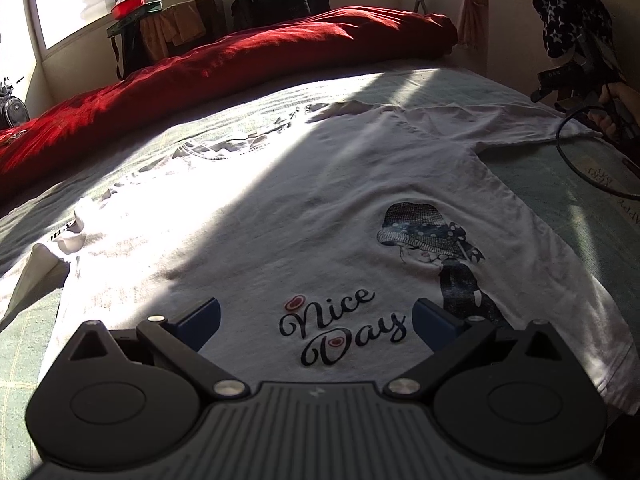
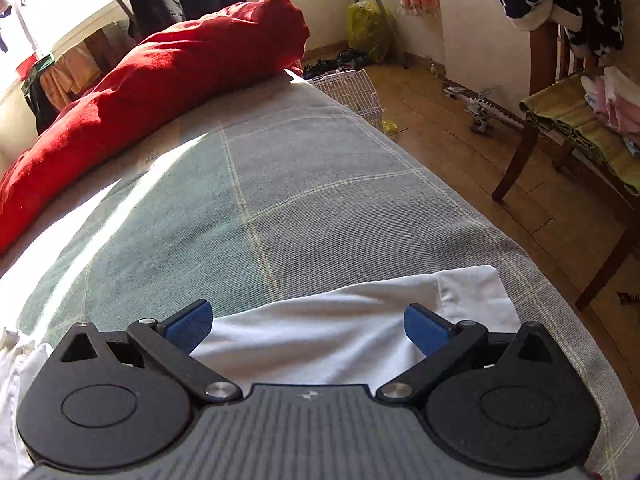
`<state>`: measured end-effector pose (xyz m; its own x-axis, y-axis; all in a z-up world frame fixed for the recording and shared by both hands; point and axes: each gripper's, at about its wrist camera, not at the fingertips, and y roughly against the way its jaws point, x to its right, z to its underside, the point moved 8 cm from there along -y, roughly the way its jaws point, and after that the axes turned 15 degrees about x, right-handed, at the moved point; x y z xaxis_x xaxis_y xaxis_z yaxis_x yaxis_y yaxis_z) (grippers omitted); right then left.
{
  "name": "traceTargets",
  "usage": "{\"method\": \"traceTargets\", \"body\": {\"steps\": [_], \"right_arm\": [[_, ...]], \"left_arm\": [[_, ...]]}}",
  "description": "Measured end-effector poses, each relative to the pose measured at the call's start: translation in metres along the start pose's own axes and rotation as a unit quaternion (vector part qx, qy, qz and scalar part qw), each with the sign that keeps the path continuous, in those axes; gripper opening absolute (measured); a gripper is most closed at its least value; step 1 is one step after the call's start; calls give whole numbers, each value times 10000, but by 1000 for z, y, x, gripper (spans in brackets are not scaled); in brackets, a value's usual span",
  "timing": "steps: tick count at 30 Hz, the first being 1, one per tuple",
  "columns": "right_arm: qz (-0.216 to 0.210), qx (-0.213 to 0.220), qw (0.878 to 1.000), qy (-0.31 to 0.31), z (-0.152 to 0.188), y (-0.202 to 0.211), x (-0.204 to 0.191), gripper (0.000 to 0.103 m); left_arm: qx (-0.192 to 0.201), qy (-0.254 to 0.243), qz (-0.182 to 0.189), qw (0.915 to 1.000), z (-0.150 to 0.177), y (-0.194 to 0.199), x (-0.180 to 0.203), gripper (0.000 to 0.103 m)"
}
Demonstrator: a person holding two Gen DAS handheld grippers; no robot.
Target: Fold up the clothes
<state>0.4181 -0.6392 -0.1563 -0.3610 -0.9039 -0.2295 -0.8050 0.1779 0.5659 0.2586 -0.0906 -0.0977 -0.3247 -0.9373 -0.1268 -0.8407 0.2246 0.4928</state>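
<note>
Lying flat, one white T-shirt (image 1: 304, 208) under two grippers, left (image 1: 316, 320) and right (image 2: 308, 322), fingers spread

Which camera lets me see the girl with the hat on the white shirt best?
The left wrist view. The girl with the hat shows whole on the white shirt, beside the words "Nice Day". The right wrist view shows only a plain white sleeve on the bed cover, with no picture.
</note>
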Motion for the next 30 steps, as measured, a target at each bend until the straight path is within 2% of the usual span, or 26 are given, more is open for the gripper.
{"method": "traceTargets", "body": {"steps": [4,6,7,9,10,13,15,19,22,25,30], "right_arm": [[332,-326,9931,1075,28,0,-8,103],[338,-314,9956,816,28,2,0,103],[578,-358,9959,604,23,5,6,103],[823,-189,9942,669,14,14,-1,103],[721,-94,9939,832,10,19,-14,103],[-46,-161,9930,1171,7,31,-71,103],[-591,-232,9868,1491,10,37,-122,103],[-1378,-492,9698,1953,33,34,-208,103],[-1436,-721,9616,2225,54,19,-246,103],[-1110,-919,9597,2413,71,-3,-254,103],[-1009,-879,9649,2262,69,-17,-252,103]], "left_arm": [[45,-10,52,10000,-1,6,1,102],[54,17,20,10000,0,8,-1,102],[61,34,8,10000,0,9,-3,102],[81,92,-6,9999,1,10,-6,102],[87,119,-14,9999,1,10,-7,102],[83,173,-3,9998,4,9,-8,102],[90,186,37,9998,5,10,-9,102],[79,249,16,9997,10,12,-18,102],[39,350,-47,9994,16,12,-28,102],[0,435,-87,9990,22,11,-37,102],[-81,594,-122,9981,33,5,-48,102]]}}
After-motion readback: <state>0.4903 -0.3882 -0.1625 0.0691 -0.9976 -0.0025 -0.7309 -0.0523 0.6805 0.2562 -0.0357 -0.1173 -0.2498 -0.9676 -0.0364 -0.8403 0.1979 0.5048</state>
